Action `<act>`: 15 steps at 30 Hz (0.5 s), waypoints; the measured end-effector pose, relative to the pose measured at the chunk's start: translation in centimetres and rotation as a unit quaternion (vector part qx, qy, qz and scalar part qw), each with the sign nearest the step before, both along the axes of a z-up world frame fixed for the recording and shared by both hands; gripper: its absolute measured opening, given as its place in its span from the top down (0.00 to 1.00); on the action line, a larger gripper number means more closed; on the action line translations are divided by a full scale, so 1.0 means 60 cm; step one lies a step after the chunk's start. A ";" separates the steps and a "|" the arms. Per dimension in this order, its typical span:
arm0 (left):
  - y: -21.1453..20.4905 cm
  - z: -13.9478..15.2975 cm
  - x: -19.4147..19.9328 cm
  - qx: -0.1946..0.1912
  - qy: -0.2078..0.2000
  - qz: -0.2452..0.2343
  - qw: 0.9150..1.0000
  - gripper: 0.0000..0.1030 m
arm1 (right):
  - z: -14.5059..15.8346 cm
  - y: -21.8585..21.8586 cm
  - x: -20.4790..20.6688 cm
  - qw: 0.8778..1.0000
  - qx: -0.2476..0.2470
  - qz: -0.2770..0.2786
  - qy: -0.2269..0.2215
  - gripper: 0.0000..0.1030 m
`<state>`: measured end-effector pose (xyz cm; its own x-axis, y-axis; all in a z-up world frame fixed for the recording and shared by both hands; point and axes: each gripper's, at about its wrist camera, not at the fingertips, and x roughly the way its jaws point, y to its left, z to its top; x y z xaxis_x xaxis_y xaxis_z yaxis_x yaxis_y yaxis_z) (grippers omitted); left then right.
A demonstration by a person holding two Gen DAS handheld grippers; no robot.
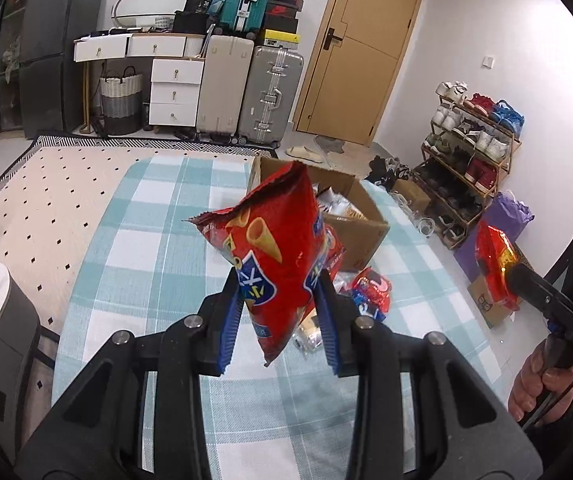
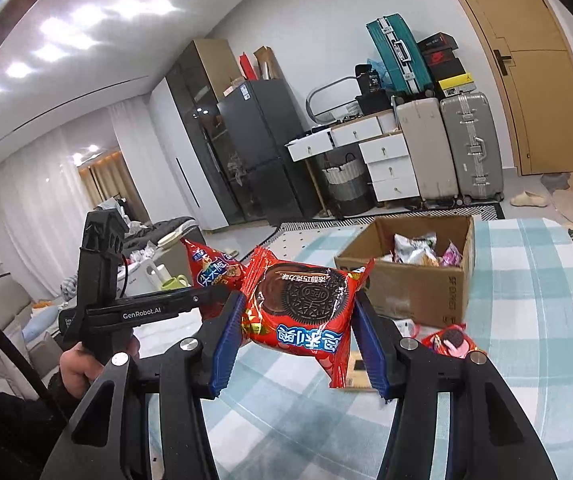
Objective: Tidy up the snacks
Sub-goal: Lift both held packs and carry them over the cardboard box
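Your left gripper (image 1: 282, 300) was pinching a red chip bag (image 1: 270, 248), held up above the checked table (image 1: 146, 240). Your right gripper (image 2: 300, 336) was clamped on a red cookie pack (image 2: 302, 304), also in the air. The cardboard box (image 2: 418, 284) of snacks sat near the table's far edge, with another cookie pack (image 2: 452, 342) lying just beside it.
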<state>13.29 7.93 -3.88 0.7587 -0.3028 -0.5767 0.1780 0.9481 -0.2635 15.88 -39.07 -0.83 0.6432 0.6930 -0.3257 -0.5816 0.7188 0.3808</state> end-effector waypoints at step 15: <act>-0.043 0.108 0.103 0.018 -0.011 -0.030 0.999 0.69 | 0.107 -0.008 0.096 0.999 0.011 0.020 -0.025 0.48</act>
